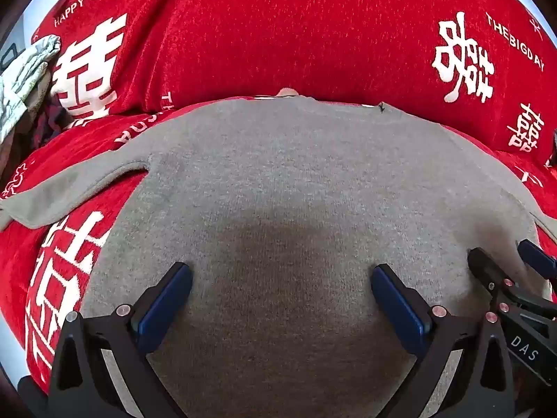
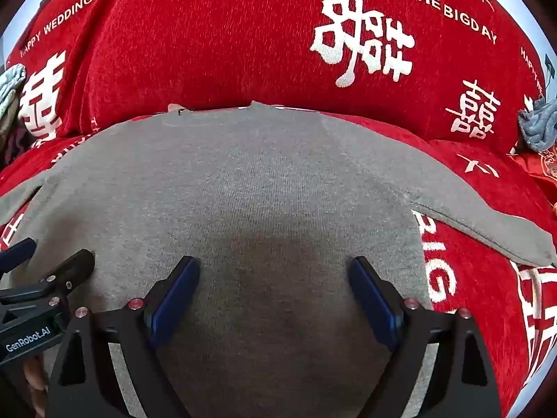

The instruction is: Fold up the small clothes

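A small grey knit top (image 1: 278,181) lies flat on a red cover, neck towards the backrest. In the left wrist view its left sleeve (image 1: 69,188) sticks out sideways. In the right wrist view the top (image 2: 257,181) shows its right sleeve (image 2: 487,223) spread to the right. My left gripper (image 1: 282,289) is open just above the lower body of the top, holding nothing. My right gripper (image 2: 275,282) is open beside it over the same area, also holding nothing. Each gripper shows at the edge of the other's view: the right gripper (image 1: 511,264) and the left gripper (image 2: 52,257).
The red cover (image 1: 313,35) with white characters drapes a sofa seat and backrest (image 2: 209,52). A pile of pale and dark clothes (image 1: 24,80) lies at the far left. A blue-grey cloth (image 2: 539,122) lies at the far right.
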A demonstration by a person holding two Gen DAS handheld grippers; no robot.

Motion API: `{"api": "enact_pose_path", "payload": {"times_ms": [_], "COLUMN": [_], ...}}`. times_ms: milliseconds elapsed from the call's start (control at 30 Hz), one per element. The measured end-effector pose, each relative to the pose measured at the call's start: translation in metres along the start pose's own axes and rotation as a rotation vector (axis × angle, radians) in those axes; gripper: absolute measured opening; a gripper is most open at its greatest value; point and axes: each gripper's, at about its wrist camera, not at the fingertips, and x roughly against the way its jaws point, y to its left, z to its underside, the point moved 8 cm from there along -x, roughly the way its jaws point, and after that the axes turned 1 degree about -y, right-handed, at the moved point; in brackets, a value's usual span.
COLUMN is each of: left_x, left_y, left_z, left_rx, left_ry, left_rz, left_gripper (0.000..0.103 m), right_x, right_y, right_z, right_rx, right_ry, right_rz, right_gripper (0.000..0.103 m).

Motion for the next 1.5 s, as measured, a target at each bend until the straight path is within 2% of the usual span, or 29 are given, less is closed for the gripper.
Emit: {"api": "enact_pose_path", "payload": {"times_ms": [100,333,833,1100,1233,1400,1500], "left_x": [0.005,0.001,-0.001,-0.002,-0.005,-0.01,-0.011], "left_y": [0.007,0.001,-0.001,-0.001,-0.001,-0.001,-0.002], "left_z": [-0.001,0.001,0.002,0.002,0.001,-0.002,-0.001], "left_rx": [0.003,0.009,0.008,0.004,0.003,0.007,0.004], "left_ry": [-0.004,-0.013,-0.018,-0.001,0.043,0.152,0.175], "left_rz": [0.011,-0.025,-0.038,-0.042,-0.039,-0.03,-0.032], "left_gripper": [0.103,0.103,0.103,0.103,0.103,0.103,0.103], "right_x": [0.0,0.0,0.0,-0.002,-0.004,-0.008,-0.01], "right_y": [0.0,0.0,0.001,0.002,0.003,0.005,0.006], "right_z": [0.0,0.001,0.001,0.0,-0.002,-0.004,-0.004], "right_rx": [0.001,0.0,0.004,0.001,0.001,-0.013,-0.009], "right_ry": [0.001,0.004,0.005,0.036,0.084,0.174,0.196], "right_rz": [0.0,-0.002,0.004,0.004,0.016,0.036,0.034], "right_gripper": [0.09,0.09,0.09,0.09,0.09,0.091,0.091]}}
